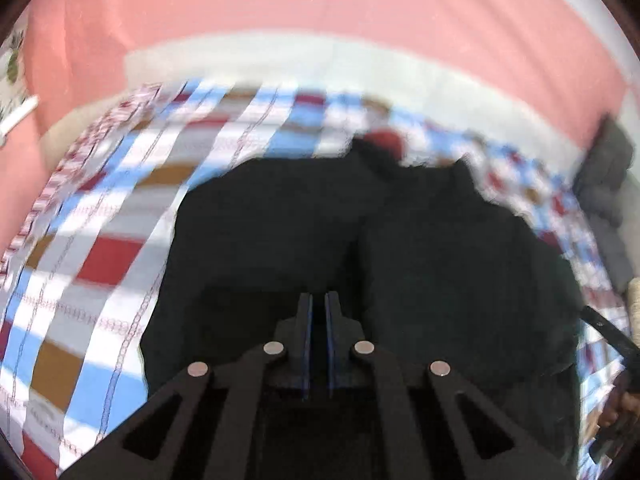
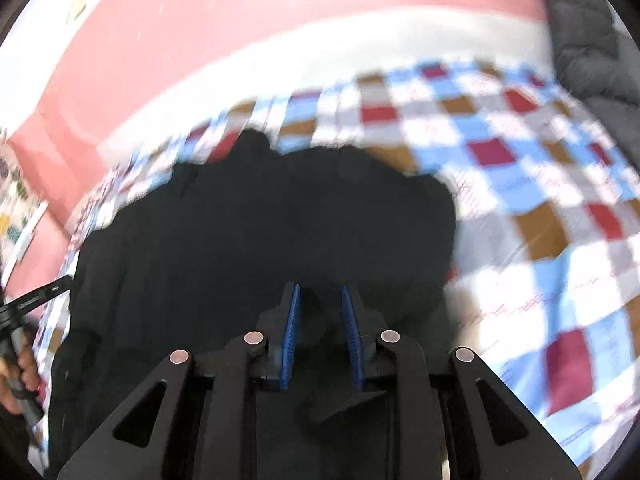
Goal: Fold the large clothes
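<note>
A large black garment [image 1: 360, 232] lies spread on a checked bedsheet [image 1: 100, 240]; it also shows in the right wrist view [image 2: 260, 232]. My left gripper [image 1: 319, 300] is above the garment's near edge, its blue-padded jaws almost together with a narrow gap; dark cloth seems to sit between them. My right gripper [image 2: 320, 292] is over the garment's near right part with its jaws partly apart, and black cloth shows between and under them. Both views are blurred by motion.
The checked sheet [image 2: 520, 200] covers a bed with a white strip and pink cloth [image 1: 320, 8] beyond. A grey quilted item [image 2: 592, 40] lies at the right. The other gripper and a hand [image 2: 20, 344] show at each view's edge.
</note>
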A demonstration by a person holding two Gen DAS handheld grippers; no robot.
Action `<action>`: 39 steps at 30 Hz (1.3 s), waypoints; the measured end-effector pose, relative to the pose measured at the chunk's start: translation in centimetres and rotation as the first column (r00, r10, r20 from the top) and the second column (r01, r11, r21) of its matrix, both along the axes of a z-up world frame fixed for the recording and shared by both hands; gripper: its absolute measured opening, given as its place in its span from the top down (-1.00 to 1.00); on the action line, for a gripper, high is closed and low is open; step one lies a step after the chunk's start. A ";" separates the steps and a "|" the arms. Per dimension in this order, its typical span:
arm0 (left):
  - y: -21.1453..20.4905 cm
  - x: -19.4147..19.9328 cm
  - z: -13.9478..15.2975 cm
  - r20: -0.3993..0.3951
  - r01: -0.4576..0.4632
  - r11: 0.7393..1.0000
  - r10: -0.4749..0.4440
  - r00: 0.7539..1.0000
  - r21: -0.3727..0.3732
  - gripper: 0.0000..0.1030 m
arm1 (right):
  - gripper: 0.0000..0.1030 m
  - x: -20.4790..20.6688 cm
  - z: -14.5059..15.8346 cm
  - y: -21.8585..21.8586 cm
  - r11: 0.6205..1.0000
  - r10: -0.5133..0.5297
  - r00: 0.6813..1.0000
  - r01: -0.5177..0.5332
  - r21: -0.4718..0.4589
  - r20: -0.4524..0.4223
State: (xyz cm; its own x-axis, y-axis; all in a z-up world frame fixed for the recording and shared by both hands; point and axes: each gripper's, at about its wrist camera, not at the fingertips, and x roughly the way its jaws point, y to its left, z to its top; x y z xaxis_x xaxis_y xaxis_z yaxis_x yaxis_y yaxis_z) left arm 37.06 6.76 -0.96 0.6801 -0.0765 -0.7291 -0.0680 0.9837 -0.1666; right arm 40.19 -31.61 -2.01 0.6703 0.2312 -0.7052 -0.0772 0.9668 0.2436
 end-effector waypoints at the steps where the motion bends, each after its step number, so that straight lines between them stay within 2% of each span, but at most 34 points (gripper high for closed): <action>1: -1.0 0.5 0.7 0.023 0.030 1.000 -0.030 0.999 0.003 0.87 | 0.54 0.8 0.2 -0.6 1.000 -0.019 1.000 0.019 0.005 0.005; 3: -3.5 1.9 0.9 0.054 0.094 0.995 -0.096 0.994 0.043 0.84 | 0.54 3.0 -0.3 -1.4 0.999 -0.045 0.999 0.045 -0.004 -0.020; 5: -5.6 3.9 -1.1 0.018 0.142 0.986 -0.144 0.989 0.085 0.84 | 0.54 5.3 -1.5 -1.5 0.998 -0.056 0.997 0.055 -0.020 -0.053; 8: -6.1 6.9 -6.0 -0.093 0.117 0.985 -0.106 0.990 0.124 0.83 | 0.55 6.7 -4.2 -1.6 0.997 -0.046 0.992 0.038 -0.064 -0.119; 11: -5.9 7.4 -7.6 -0.057 0.109 0.984 -0.102 0.993 0.139 0.88 | 0.55 7.0 -5.4 -1.7 0.995 -0.039 0.992 0.028 -0.099 -0.120; 15: -6.6 7.5 -7.2 -0.081 0.117 0.977 -0.104 0.991 0.180 0.90 | 0.55 6.6 -4.4 -1.5 0.989 -0.056 0.990 0.037 -0.140 -0.130; 17: -6.4 6.8 -6.1 -0.078 0.113 0.975 -0.100 0.992 0.191 0.90 | 0.55 5.5 -2.7 -1.2 0.991 -0.050 0.995 0.039 -0.128 -0.086; 19: -5.6 6.2 -4.8 -0.055 0.105 0.982 -0.097 0.994 0.160 0.90 | 0.55 3.7 -0.8 -0.2 0.998 -0.005 1.000 0.003 -0.068 -0.026; 21: -5.5 4.8 -3.5 -0.015 0.110 0.988 -0.109 0.994 0.112 0.90 | 0.55 2.8 -0.1 1.9 0.996 0.065 0.998 -0.065 -0.067 0.000; 24: -6.3 3.5 -2.9 0.013 0.147 0.984 -0.149 0.989 0.097 0.89 | 0.55 3.5 -1.2 6.3 0.976 0.186 0.982 -0.188 -0.107 -0.029; 27: -7.2 4.2 -4.8 -0.044 0.175 0.974 -0.171 0.984 0.143 0.83 | 0.54 5.1 -4.0 8.7 0.962 0.201 0.973 -0.218 -0.165 -0.117; 30: -6.2 4.3 -5.1 -0.076 0.146 0.979 -0.136 0.988 0.143 0.82 | 0.54 4.6 -3.1 7.8 0.976 0.173 0.977 -0.187 -0.112 -0.127; 33: -4.5 2.8 -3.7 -0.058 0.124 0.986 -0.118 0.991 0.112 0.82 | 0.54 2.0 -0.9 5.8 0.980 0.157 0.984 -0.166 -0.107 -0.081; 34: -3.8 1.8 -3.4 -0.040 0.116 0.987 -0.113 0.993 0.113 0.79 | 0.51 0.9 -0.3 4.7 0.984 0.142 0.988 -0.148 -0.103 -0.063; 35: -3.0 0.8 -3.2 -0.033 0.102 0.987 -0.099 0.995 0.126 0.67 | 0.50 0.2 0.0 3.8 0.987 0.125 0.991 -0.130 -0.096 -0.055; 37: -1.5 -0.6 -3.7 -0.040 0.068 0.988 -0.063 0.997 0.141 0.59 | 0.48 -1.1 -0.5 1.8 0.992 0.069 0.995 -0.075 -0.098 -0.070; 39: 0.3 -1.4 -5.1 -0.103 0.032 0.991 -0.019 0.994 0.127 0.59 | 0.47 -1.2 -2.5 0.8 0.992 0.044 0.989 -0.060 -0.107 -0.144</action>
State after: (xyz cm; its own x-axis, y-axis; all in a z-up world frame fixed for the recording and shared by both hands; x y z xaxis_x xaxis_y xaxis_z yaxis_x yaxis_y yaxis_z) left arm 35.71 7.02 -6.05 0.6009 0.0056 -0.7993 -0.0528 0.9981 -0.0327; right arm 38.99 -30.80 -4.47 0.5516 0.1782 -0.8148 -0.1006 0.9840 0.1471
